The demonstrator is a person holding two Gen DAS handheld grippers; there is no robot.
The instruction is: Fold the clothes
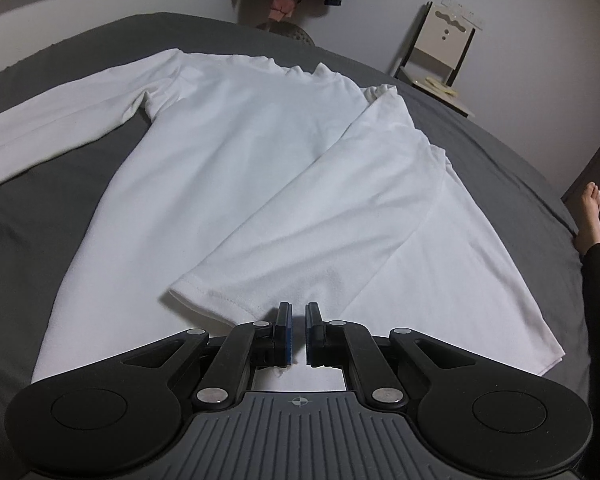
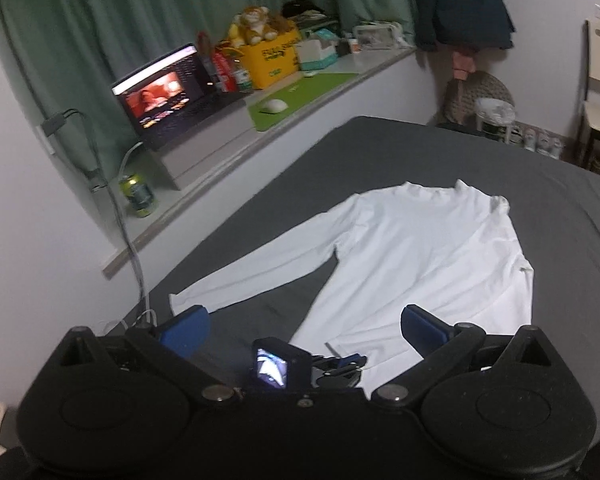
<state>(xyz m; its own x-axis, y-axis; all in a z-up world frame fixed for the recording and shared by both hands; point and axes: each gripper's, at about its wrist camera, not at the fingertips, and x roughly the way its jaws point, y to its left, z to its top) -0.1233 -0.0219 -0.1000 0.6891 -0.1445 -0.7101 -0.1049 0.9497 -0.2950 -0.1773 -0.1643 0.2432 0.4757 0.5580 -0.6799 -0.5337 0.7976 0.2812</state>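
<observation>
A white long-sleeved cotton shirt (image 1: 236,168) is spread on the dark grey bed sheet (image 1: 60,216). The left hand-held gripper (image 1: 298,334) is nearly closed, empty, over the hem; the right hand-held gripper (image 2: 304,328) is held wide open, empty.

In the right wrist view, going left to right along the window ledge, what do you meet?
Green drink can → open laptop → white mouse on the green mat → yellow box with the plush toy on top.
</observation>
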